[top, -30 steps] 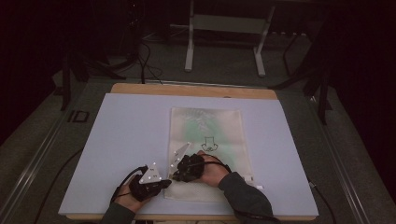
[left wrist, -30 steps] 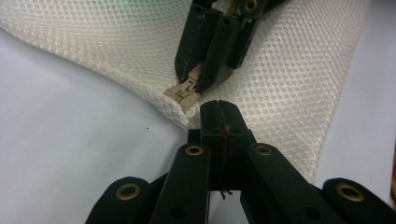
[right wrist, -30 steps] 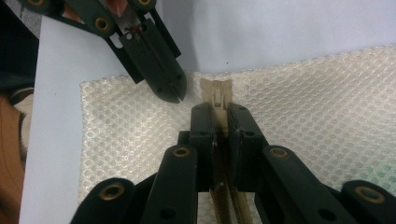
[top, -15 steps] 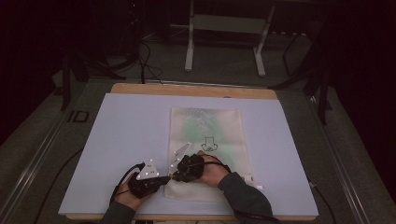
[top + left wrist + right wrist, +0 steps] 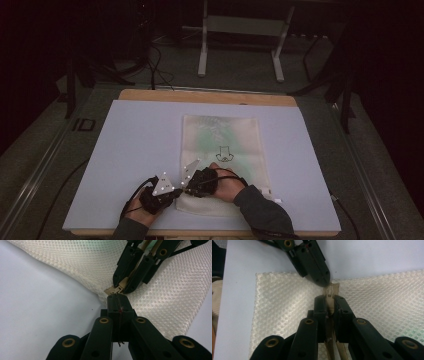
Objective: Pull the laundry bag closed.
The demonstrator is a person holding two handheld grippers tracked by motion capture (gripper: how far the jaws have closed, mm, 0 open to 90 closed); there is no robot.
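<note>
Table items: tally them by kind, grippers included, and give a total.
Mesh zip bag: 1
Zipper pull on that bag: 1
White table mat: 1
Grippers: 2, the left gripper shut on the bag's edge beside the zipper end, the right gripper shut on the zipper pull
Total: 5

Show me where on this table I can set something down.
The mat is bare left of the mesh bag, and again in the strip between the bag and the mat's right edge. The near edge is crowded: the left gripper and right gripper meet at the bag's zipper.
</note>
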